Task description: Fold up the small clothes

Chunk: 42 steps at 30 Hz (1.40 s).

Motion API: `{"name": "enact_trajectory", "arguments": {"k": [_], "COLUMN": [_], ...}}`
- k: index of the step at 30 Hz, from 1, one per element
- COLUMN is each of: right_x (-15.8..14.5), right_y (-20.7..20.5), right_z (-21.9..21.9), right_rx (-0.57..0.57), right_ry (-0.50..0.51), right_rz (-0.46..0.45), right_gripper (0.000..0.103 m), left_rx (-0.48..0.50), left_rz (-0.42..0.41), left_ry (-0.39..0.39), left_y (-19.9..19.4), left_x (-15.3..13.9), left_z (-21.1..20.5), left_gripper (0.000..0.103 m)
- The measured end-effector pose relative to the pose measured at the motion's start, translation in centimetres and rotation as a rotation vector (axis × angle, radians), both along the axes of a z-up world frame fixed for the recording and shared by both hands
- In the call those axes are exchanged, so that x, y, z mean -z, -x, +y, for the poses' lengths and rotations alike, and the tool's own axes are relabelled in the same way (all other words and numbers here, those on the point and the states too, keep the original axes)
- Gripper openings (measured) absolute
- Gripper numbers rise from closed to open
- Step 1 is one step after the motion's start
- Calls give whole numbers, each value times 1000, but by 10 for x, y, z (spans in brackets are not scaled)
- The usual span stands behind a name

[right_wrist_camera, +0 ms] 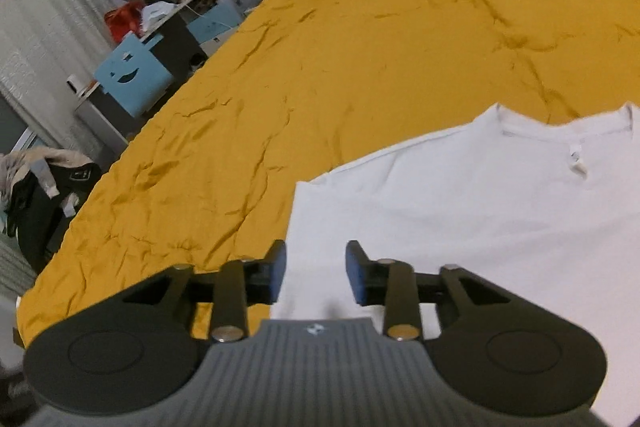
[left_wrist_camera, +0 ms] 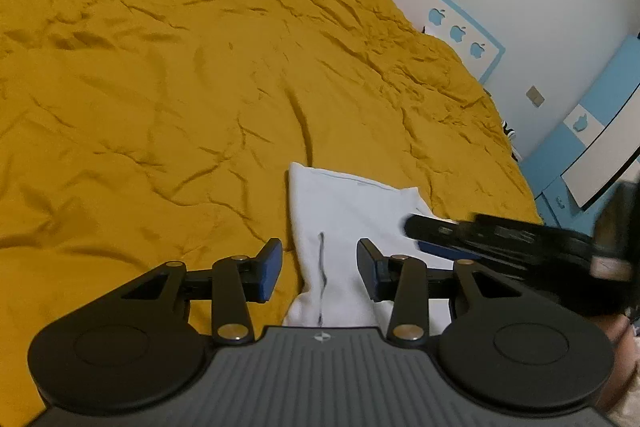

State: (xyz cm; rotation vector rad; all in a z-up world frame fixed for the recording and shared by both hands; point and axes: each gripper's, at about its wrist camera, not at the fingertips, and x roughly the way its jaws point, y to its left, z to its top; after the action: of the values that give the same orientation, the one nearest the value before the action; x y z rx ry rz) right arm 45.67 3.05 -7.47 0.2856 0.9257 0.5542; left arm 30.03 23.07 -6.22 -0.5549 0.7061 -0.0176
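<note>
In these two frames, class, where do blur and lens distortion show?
Left wrist view: the right gripper is smeared by motion, and the fisheye bows the yellow bedspread. Right wrist view: the white shirt looks soft and slightly blurred.

1. Dim, warm indoor light; colours look muddy and grainy.
2. The white shirt (right_wrist_camera: 480, 211) ahead of the right gripper (right_wrist_camera: 316, 273) is the brightest patch, nearly washed out.
3. The right gripper is motion-blurred in the left wrist view.
4. Fisheye bending curves the edges.
5. Creases ahead of the tongs cast soft shadows.
</note>
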Motion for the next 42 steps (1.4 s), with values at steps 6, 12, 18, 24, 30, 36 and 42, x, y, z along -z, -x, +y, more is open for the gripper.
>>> {"name": "enact_trajectory", "arguments": {"k": [6,12,18,24,30,36,42], "right_x": [-9,0,17,55,74,36,34], "right_y": [2,17,18,0,-3,40,90], "right_z": [-91,-225,-321,-361,-376,-373,-352], "right_rx": [81,305,494,548,600,503,369], "right_ry": [19,154,202,174,177,207,250], "right_rz": [-53,-103,-82,2,49,-7,-13], "right_gripper": [36,38,39,24,0,25,24], "left_rx": [58,126,139,156,151,184,216], "left_rz": [20,46,96,130,154,114,135], "left_ry": [-10,-233,-310,-385,-446,-485,-497], "left_y": [-34,-67,-85,-90,-95,-64,-31], "left_x": [16,34,53,63,59,37,34], "left_z": [-24,-63,-80,-88,-96,-98,-93], "left_gripper": [47,47,38,35,31,31,31]}}
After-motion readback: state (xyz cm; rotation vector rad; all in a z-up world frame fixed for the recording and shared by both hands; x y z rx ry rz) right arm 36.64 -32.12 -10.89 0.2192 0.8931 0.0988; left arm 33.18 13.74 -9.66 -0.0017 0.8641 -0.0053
